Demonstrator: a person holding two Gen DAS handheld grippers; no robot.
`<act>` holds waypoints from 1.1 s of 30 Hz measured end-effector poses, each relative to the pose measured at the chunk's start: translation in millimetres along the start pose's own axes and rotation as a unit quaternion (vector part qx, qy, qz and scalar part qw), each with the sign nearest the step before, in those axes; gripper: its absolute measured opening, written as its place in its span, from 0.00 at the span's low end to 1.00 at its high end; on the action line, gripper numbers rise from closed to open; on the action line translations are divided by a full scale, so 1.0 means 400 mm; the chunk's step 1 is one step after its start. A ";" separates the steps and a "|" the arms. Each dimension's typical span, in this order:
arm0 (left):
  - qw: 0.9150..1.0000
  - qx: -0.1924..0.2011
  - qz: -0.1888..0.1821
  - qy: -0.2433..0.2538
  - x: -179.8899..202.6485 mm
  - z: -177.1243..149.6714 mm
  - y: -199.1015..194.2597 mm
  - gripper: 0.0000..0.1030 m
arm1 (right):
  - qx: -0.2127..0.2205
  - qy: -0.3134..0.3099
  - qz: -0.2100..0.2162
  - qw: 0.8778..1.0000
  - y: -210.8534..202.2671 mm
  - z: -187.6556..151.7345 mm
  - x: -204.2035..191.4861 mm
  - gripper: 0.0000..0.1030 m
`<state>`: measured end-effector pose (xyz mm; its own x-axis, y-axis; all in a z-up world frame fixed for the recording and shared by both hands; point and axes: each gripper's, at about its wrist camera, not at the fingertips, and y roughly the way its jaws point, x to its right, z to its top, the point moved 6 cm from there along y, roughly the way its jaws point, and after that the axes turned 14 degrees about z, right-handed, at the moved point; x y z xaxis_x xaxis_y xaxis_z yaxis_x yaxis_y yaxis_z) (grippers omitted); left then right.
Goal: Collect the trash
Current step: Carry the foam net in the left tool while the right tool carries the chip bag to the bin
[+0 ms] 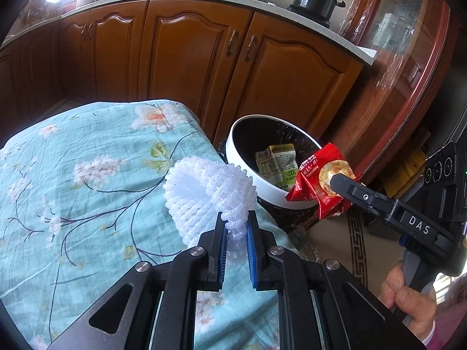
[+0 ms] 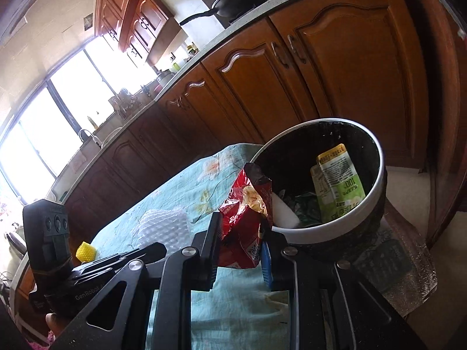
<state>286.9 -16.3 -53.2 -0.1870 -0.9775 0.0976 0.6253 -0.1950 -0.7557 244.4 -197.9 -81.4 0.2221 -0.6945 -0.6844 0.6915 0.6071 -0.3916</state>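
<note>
My left gripper is shut on a white foam fruit net and holds it above the table's right edge. My right gripper is shut on a red snack wrapper, held at the near rim of the white-rimmed trash bin. In the left wrist view the wrapper hangs at the bin's rim from the right gripper. A green and white pouch lies inside the bin, also seen in the left wrist view.
The table wears a teal floral cloth. A yellow foam net lies on it at the left. Wooden kitchen cabinets stand behind the bin. A glass-fronted cabinet stands at the right.
</note>
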 end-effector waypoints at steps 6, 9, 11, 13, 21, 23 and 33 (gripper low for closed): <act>1.000 -0.003 0.000 0.008 0.036 0.017 0.021 0.11 | 0.015 0.005 -0.011 1.000 -0.034 0.024 0.038 0.23; 1.000 -0.002 -0.002 0.014 0.057 0.027 0.030 0.11 | 0.019 0.009 -0.016 1.000 -0.043 0.035 0.056 0.23; 1.000 -0.002 -0.003 0.018 0.070 0.035 0.036 0.11 | 0.022 0.010 -0.018 1.000 -0.049 0.041 0.066 0.23; 1.000 -0.001 -0.006 0.021 0.081 0.043 0.043 0.11 | 0.024 0.010 -0.020 0.999 -0.053 0.047 0.074 0.23; 0.999 0.003 -0.010 0.034 0.120 0.073 0.069 0.11 | 0.026 0.007 -0.034 0.999 -0.065 0.065 0.106 0.23; 0.999 0.004 -0.011 0.038 0.129 0.084 0.077 0.11 | 0.024 0.004 -0.038 0.999 -0.064 0.070 0.111 0.23; 0.998 0.004 -0.016 0.055 0.172 0.147 0.127 0.11 | 0.016 -0.013 -0.057 0.998 -0.048 0.107 0.124 0.24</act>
<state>350.3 -98.3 -46.8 -0.2886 -0.9562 0.0496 0.6229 -0.2268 -0.7487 271.5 -260.7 -81.6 0.1584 -0.7684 -0.6200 0.7352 0.5110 -0.4455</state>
